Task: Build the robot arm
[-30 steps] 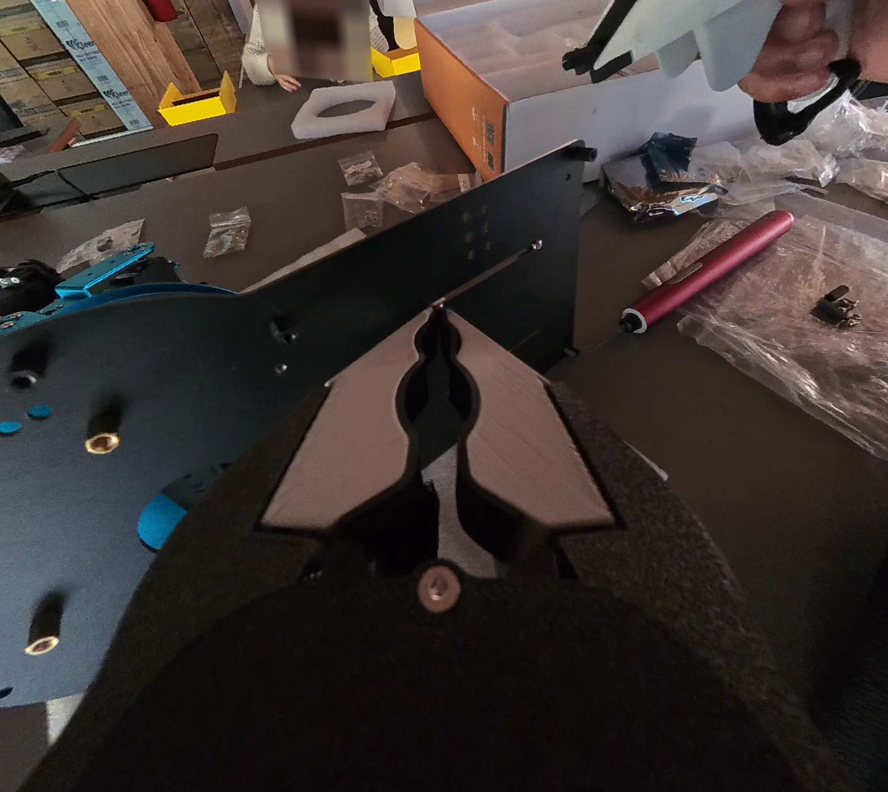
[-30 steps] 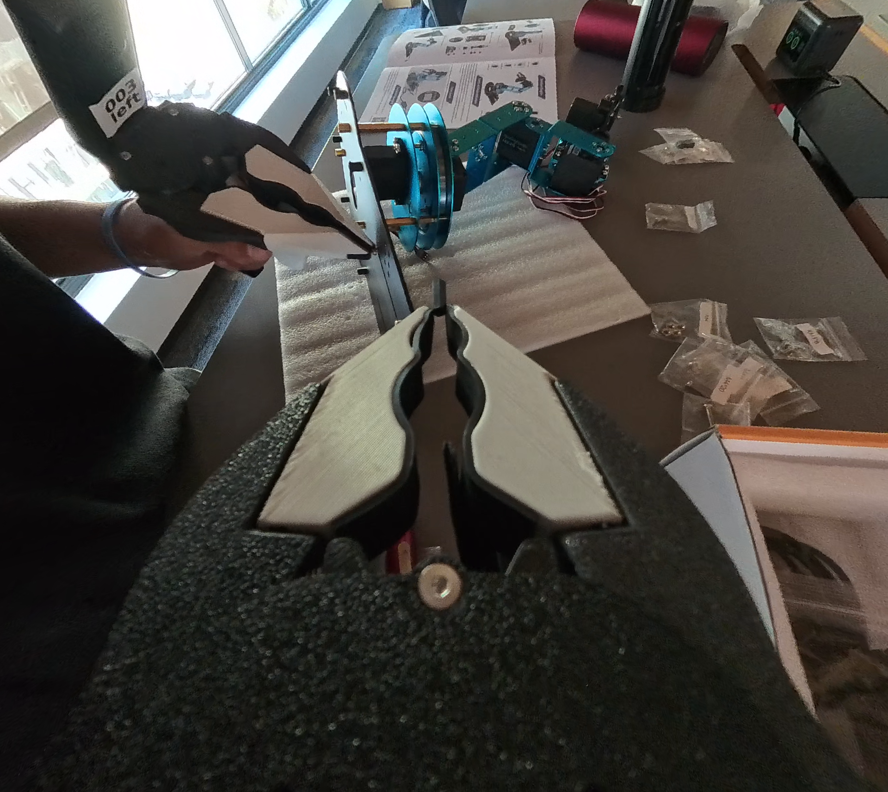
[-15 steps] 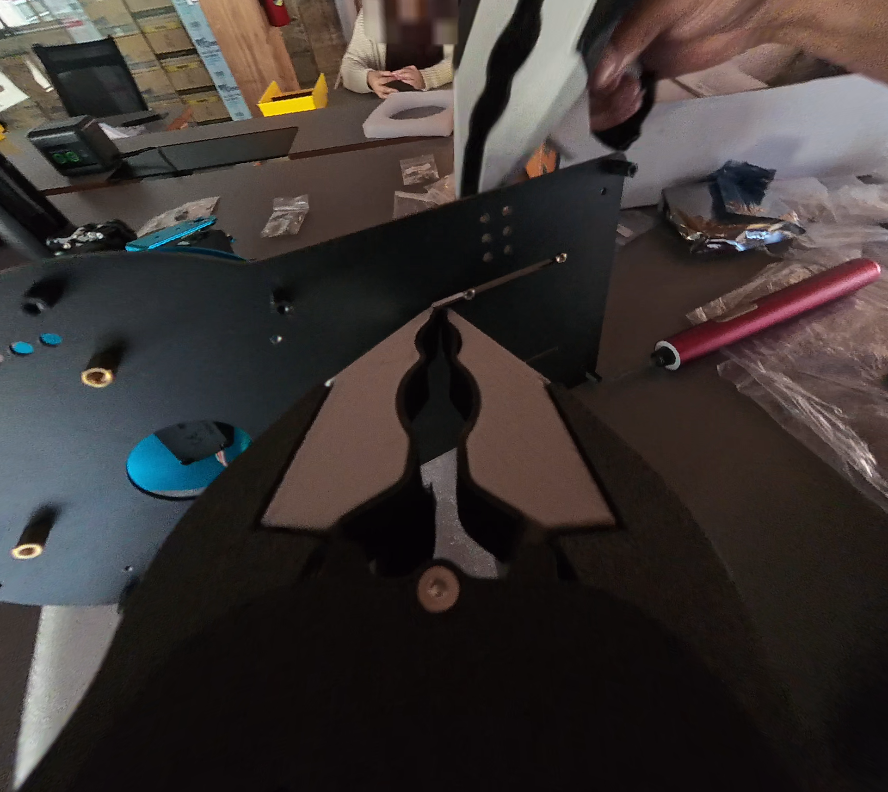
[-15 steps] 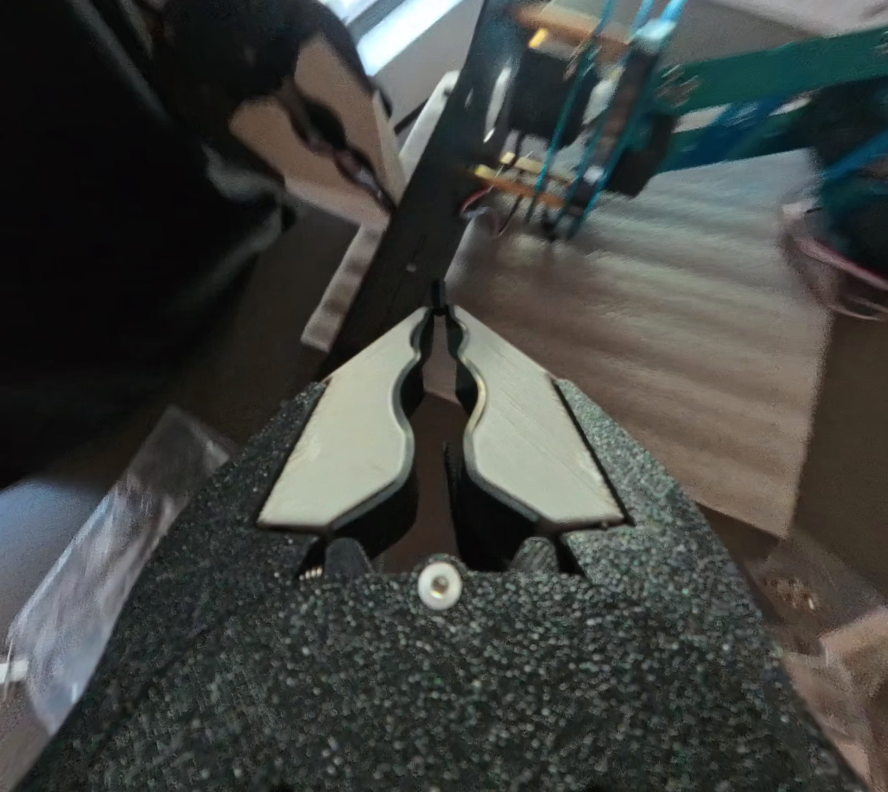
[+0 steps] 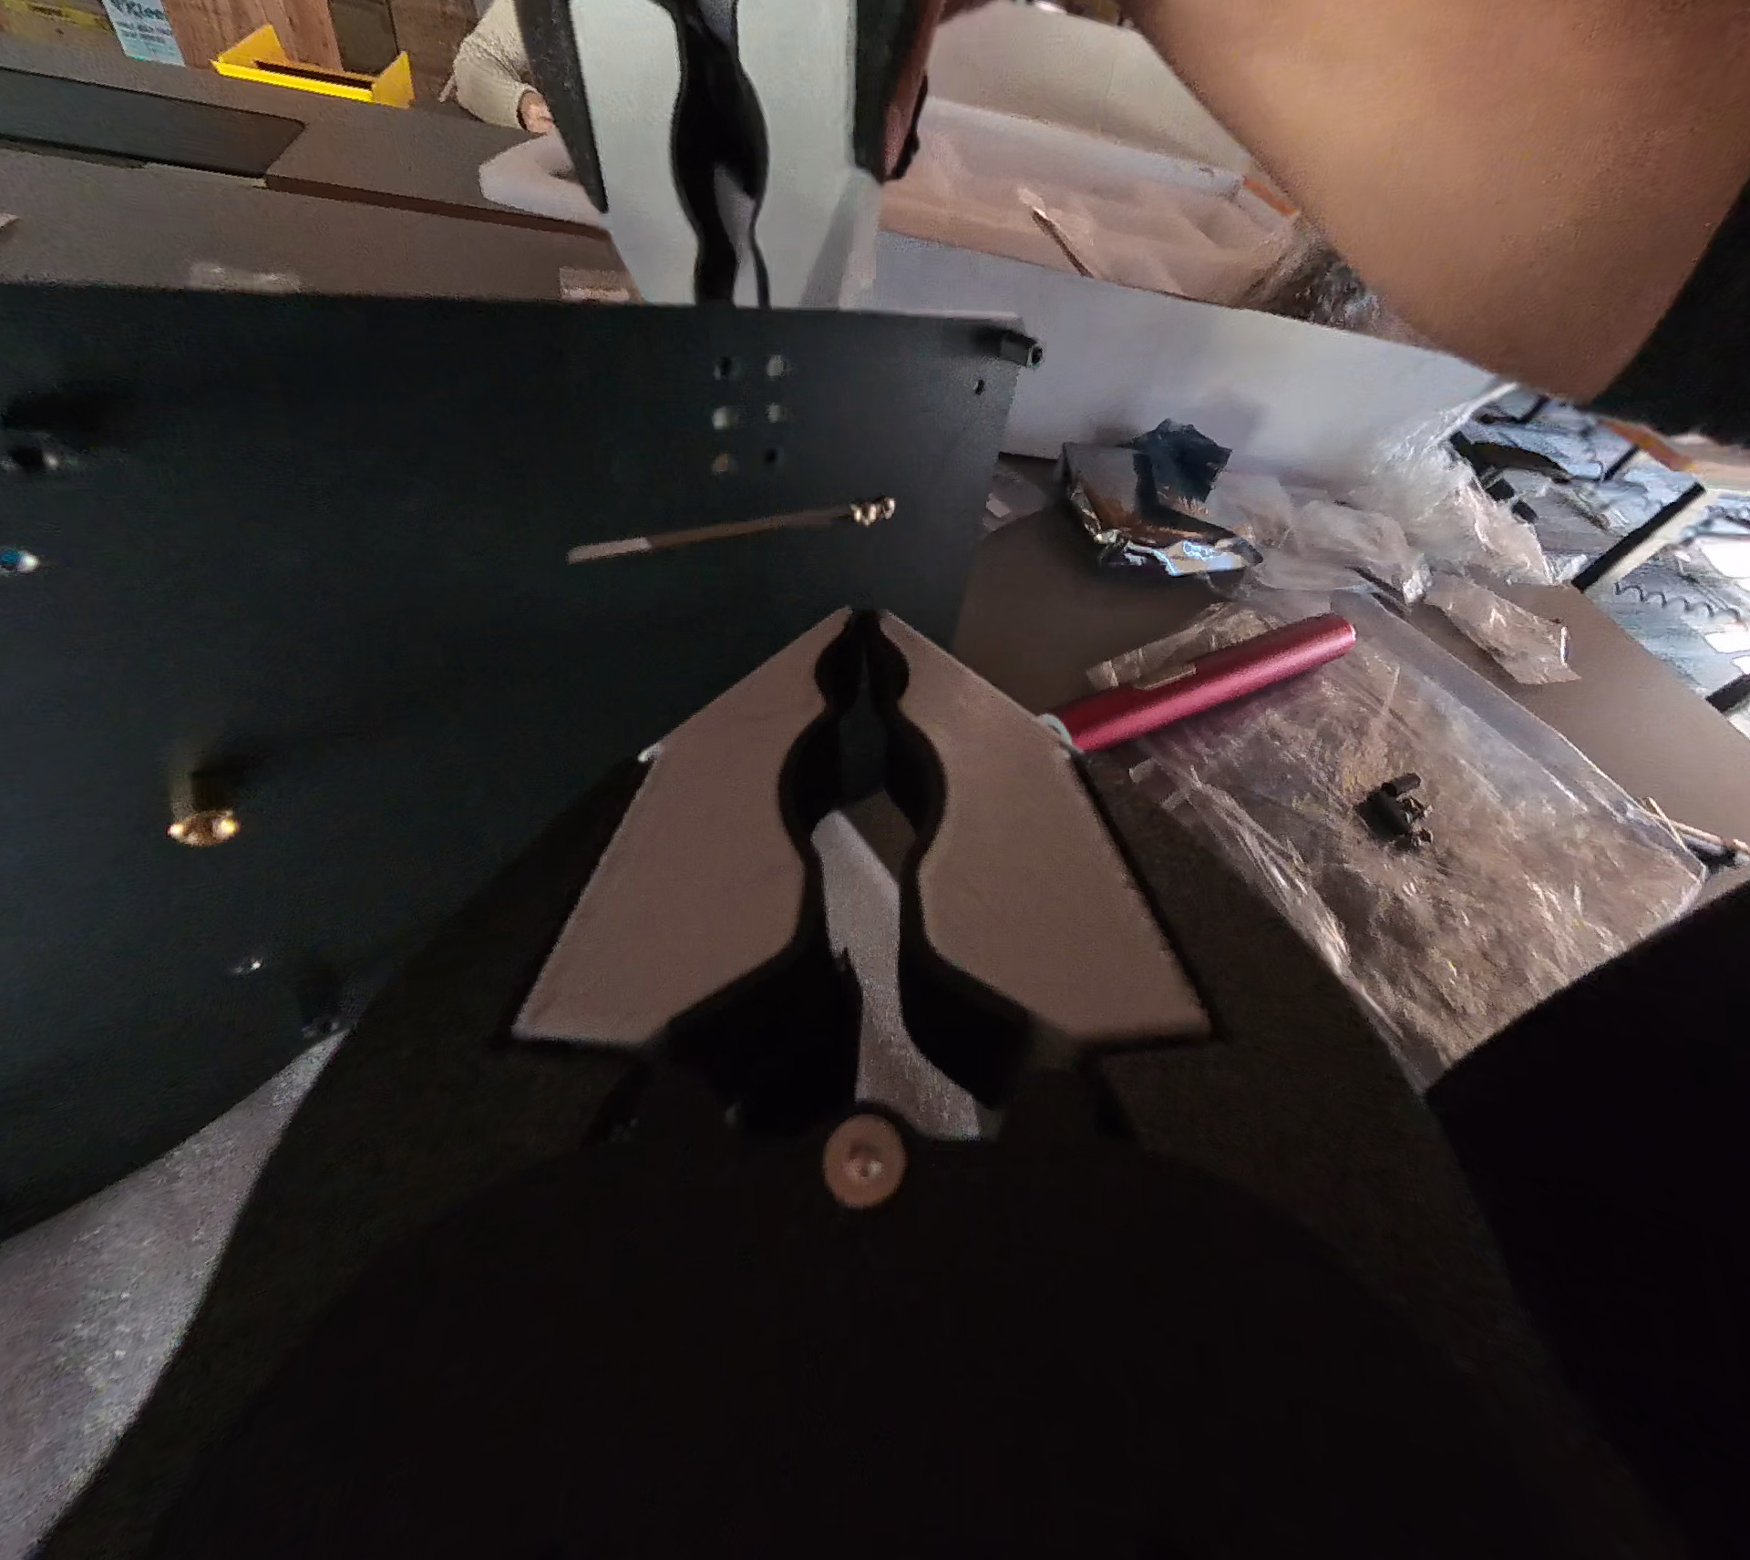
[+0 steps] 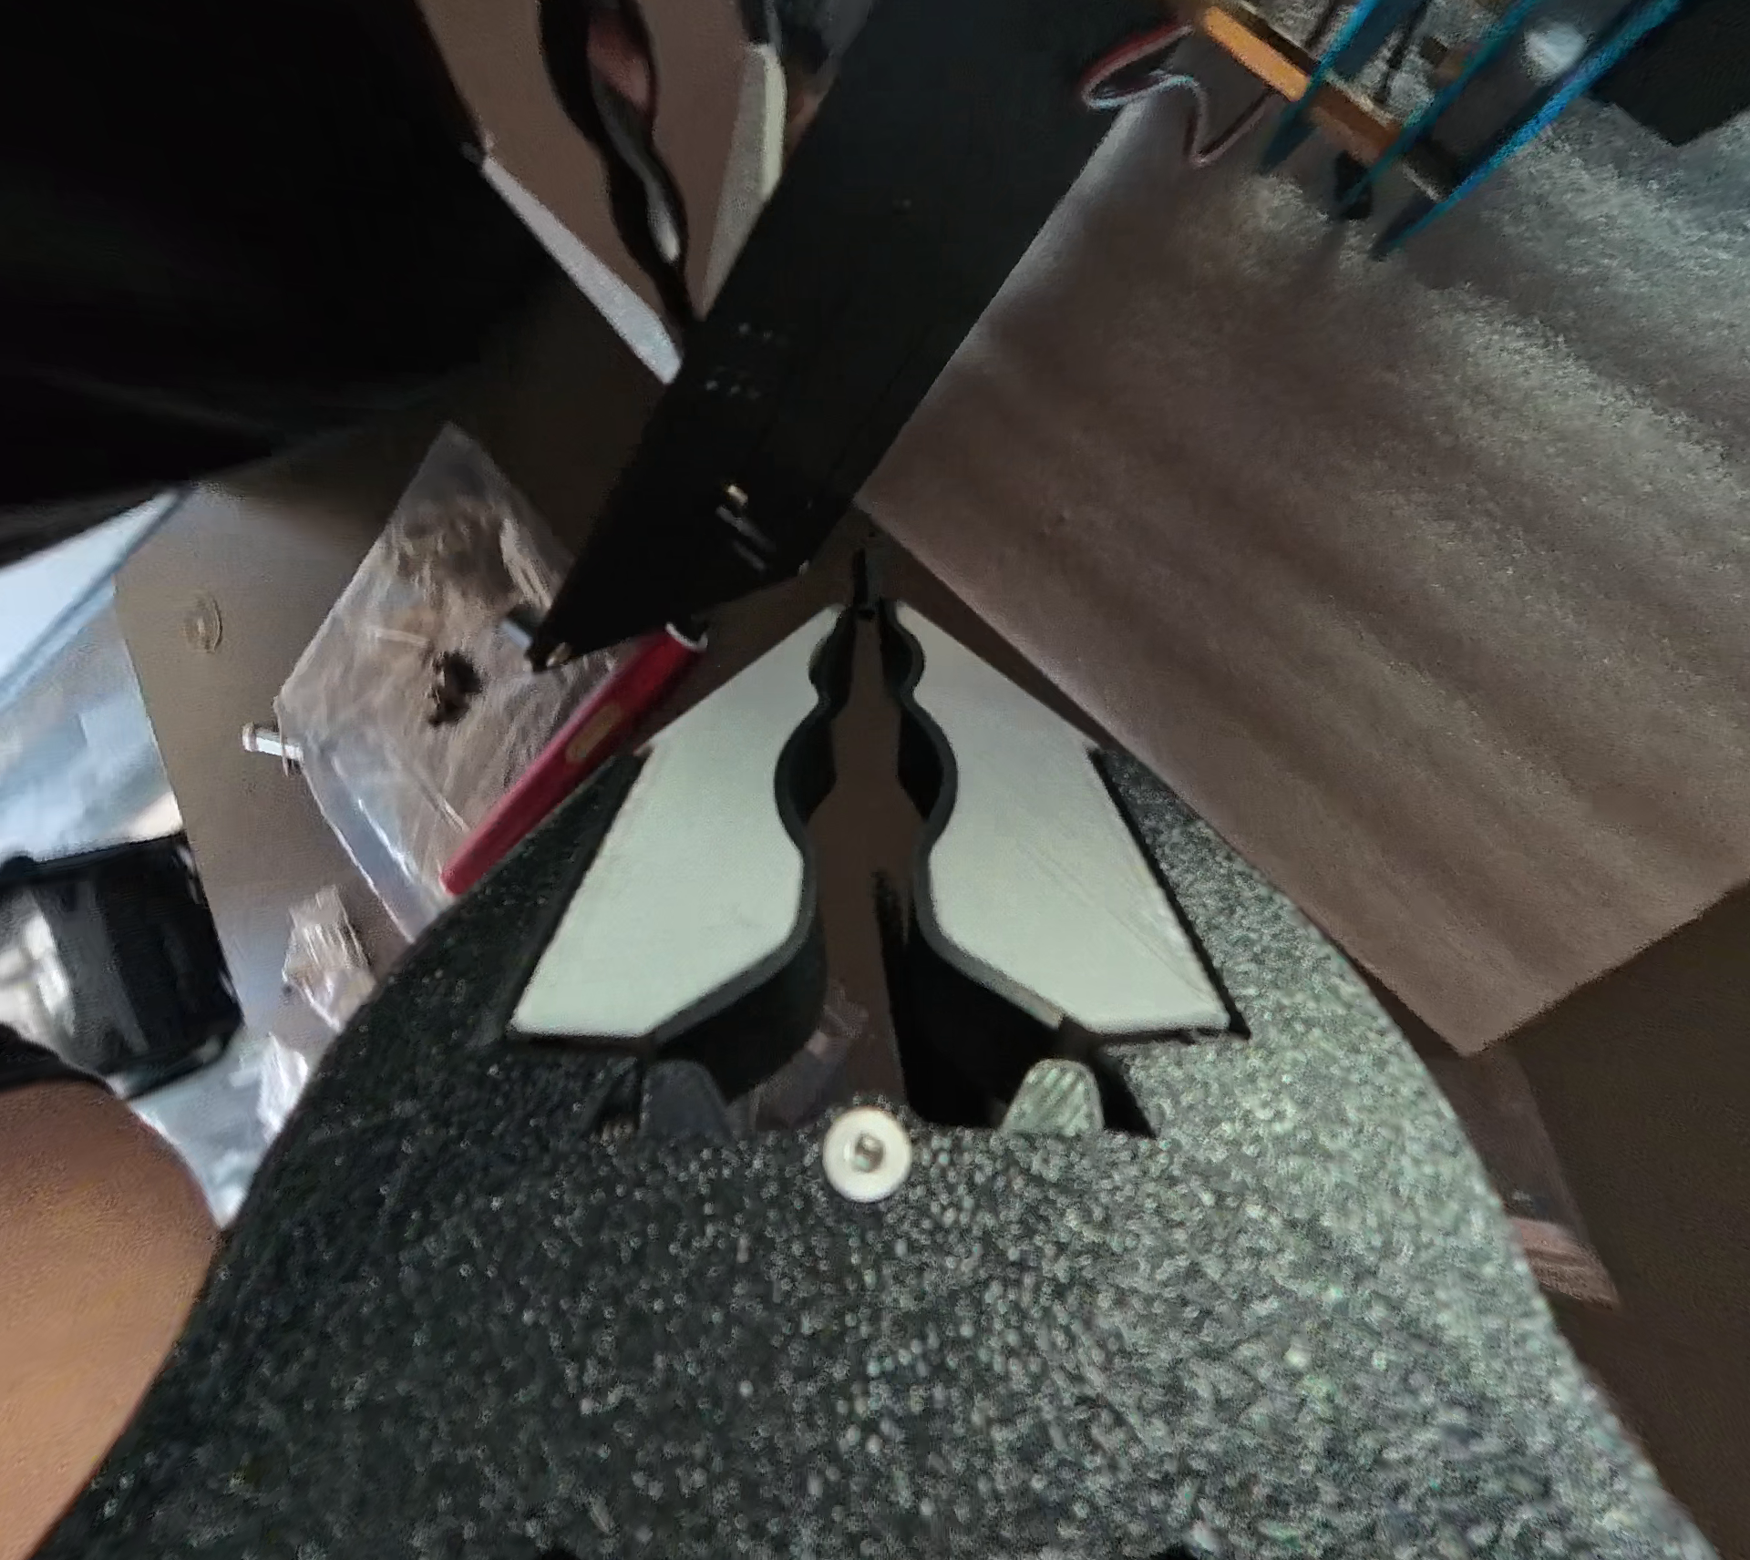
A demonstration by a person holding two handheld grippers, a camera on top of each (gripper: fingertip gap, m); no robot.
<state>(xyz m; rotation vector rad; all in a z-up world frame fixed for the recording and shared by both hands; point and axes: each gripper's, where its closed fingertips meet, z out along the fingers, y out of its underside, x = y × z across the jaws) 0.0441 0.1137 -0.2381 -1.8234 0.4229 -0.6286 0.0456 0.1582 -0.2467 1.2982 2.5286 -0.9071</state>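
- The black plate (image 5: 426, 568) stands on its long edge on the white foam sheet (image 6: 1326, 568), tilted a little rather than plumb. All places below are given from this plate.
- The left gripper (image 5: 862, 620) is at the plate's lower edge near its end. Its jaws are together and pinch the thin plate between the tips.
- The right gripper (image 5: 729, 289) comes down over the plate's top edge, above the cluster of small holes. Its tips are hidden behind that edge in the left wrist view.
- In the right wrist view the right gripper's jaws are closed, and a thin dark piece (image 6: 860, 568) sticks out past the tips. I cannot tell what it is. It sits just beside the plate's end corner, and contact cannot be judged because of blur.
- On the plate's far face are blue discs (image 6: 1515, 0) on brass standoffs (image 6: 1250, 38), with thin wires trailing from them.
- A red pen-shaped tool (image 5: 1203, 686) lies past the plate's end, on the edge of a clear plastic bag (image 5: 1420, 852). A small black part (image 5: 1392, 809) lies on the bag.
- A crumpled foil pouch (image 5: 1165, 530) and a white box (image 5: 1184, 360) sit farther beyond the same end.
- Handling judgement: the single pinch sits low on a thin plate that carries weight on one face, so the plate can pivot. The left grip should be kept square and motionless, and any contact from above should be light and in line with the plate.
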